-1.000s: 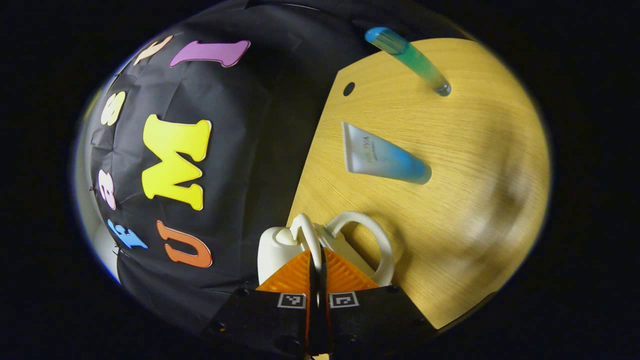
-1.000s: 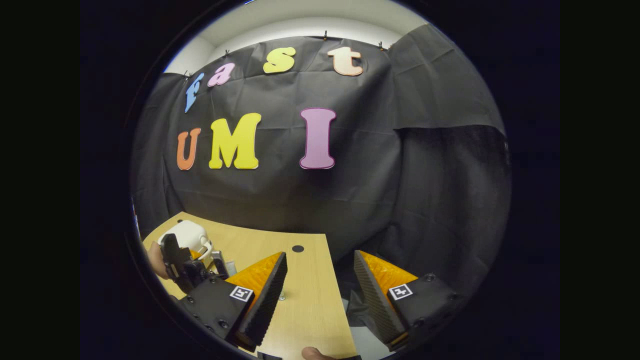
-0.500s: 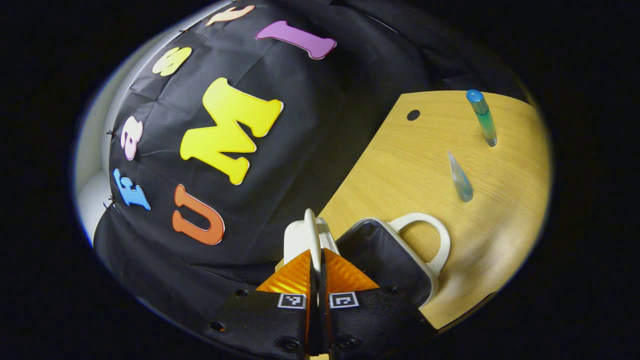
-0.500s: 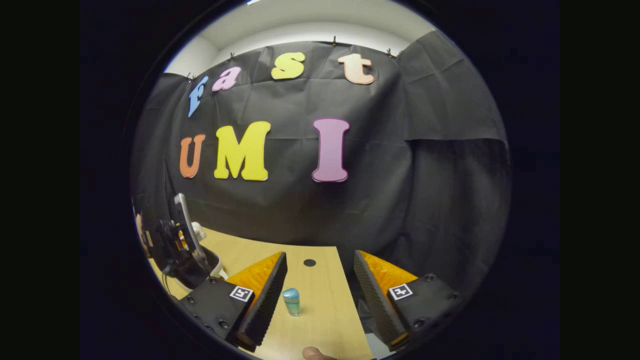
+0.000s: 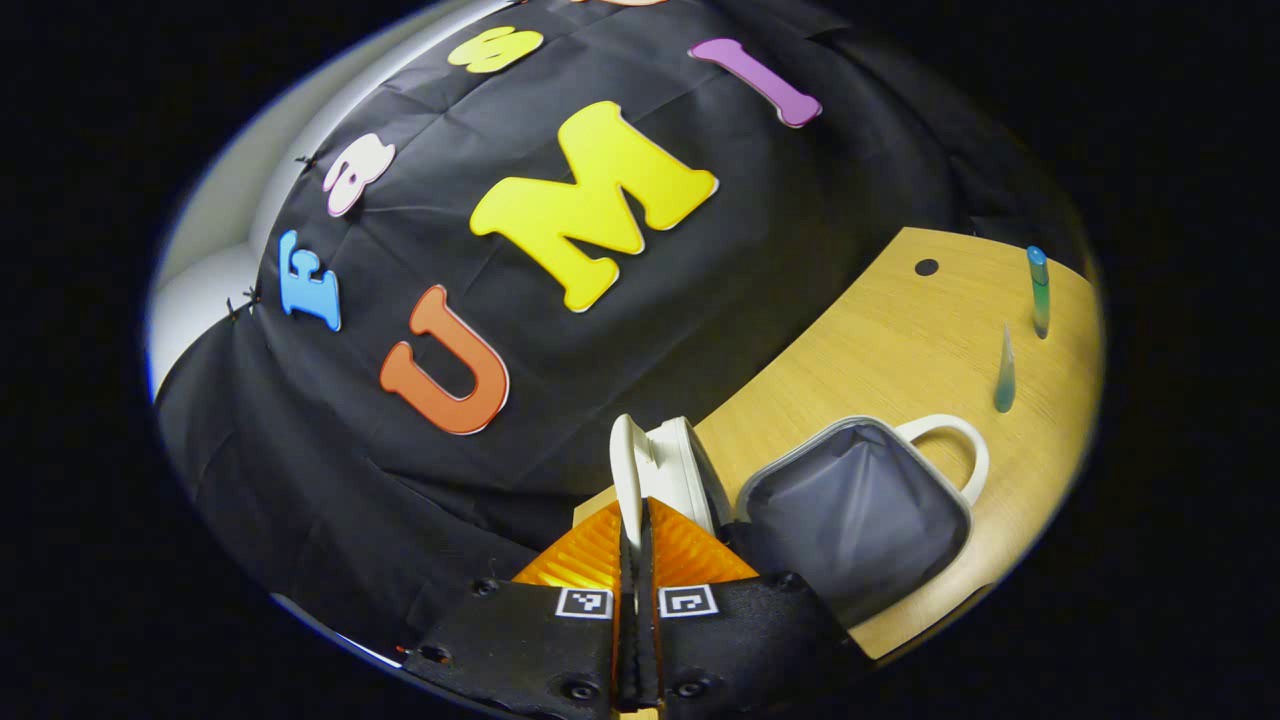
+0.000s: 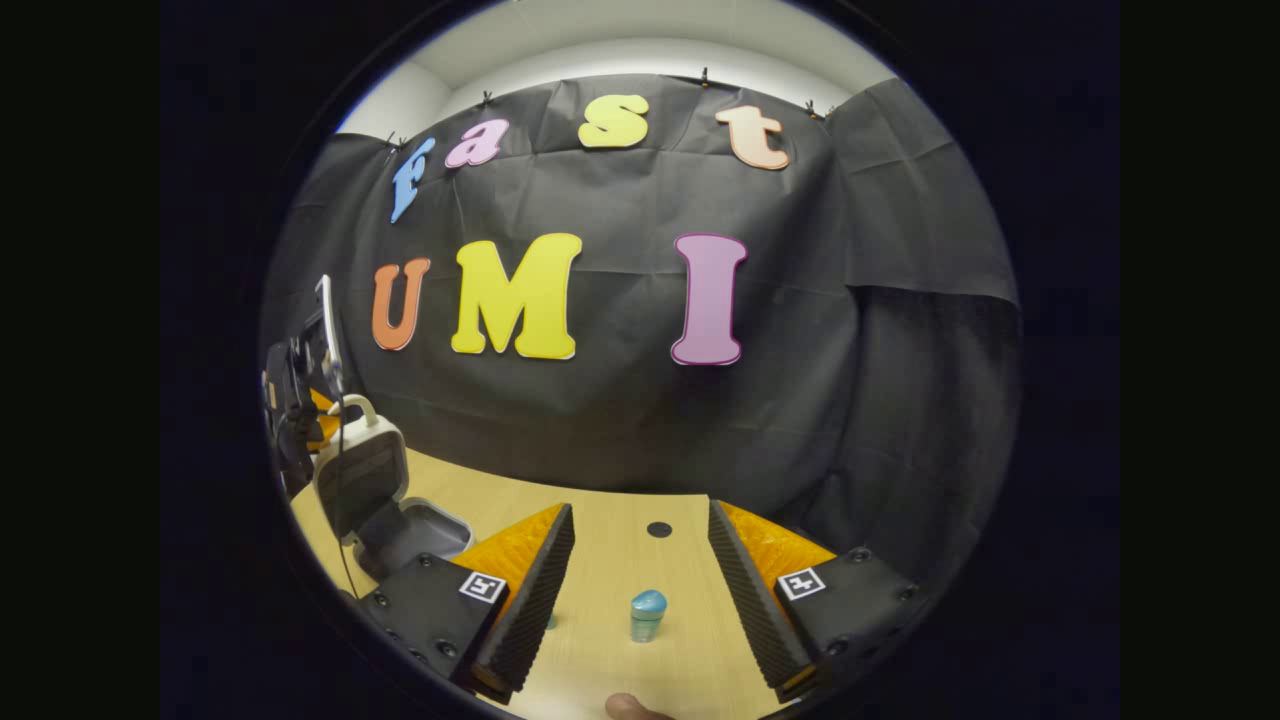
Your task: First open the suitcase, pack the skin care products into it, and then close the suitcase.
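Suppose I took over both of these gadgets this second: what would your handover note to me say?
Left gripper: shut on the suitcase lid's handle, holding the lid raised.
Right gripper: open, holding nothing, hovering over the table.
Suitcase: open on the table, its grey-lined base bare.
Products: a blue-capped tube stands upright ahead of the right fingers; a second tube stands nearby, both outside the case.
Done: opening.
Left: pack both tubes, then close the suitcase.

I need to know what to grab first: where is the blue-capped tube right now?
In the right gripper view the blue-capped tube stands on the wooden table between the open right gripper fingers, right of the open suitcase.
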{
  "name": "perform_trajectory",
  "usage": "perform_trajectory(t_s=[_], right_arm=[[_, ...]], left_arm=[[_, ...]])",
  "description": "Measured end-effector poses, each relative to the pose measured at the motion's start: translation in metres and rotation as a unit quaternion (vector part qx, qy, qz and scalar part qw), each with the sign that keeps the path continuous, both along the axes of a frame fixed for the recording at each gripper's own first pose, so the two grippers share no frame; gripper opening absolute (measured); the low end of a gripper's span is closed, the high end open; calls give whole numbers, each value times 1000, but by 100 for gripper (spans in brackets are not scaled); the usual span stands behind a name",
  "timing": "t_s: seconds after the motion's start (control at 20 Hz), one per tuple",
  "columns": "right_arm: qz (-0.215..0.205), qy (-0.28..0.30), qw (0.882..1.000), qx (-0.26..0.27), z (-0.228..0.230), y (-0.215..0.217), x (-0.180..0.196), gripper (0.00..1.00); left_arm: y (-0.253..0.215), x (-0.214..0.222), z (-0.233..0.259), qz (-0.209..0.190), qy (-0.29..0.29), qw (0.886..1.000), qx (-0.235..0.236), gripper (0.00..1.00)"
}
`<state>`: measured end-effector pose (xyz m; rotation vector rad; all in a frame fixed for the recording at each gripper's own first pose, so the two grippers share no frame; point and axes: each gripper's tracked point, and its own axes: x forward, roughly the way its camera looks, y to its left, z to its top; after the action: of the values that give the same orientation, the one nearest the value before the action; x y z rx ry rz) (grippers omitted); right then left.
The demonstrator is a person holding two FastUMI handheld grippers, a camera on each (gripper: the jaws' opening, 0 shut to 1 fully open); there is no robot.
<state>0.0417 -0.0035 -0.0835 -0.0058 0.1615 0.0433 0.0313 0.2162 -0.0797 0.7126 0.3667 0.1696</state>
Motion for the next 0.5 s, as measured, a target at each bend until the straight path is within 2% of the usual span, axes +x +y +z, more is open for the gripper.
perform_trajectory(t_s=[0.1,0.4,0.5], right_arm=[[-2,1,1000,-5,0,10,2,80],[-10,15,1000,-22,-7,40,6,79],[-14,24,999,-21,-11,49,8,79]], left_arm=[[34,2,4,11,-3,1000,-9,3],[123,14,-22,28,12,999,38,3],[150,16,-38,37,22,998,37,3]])
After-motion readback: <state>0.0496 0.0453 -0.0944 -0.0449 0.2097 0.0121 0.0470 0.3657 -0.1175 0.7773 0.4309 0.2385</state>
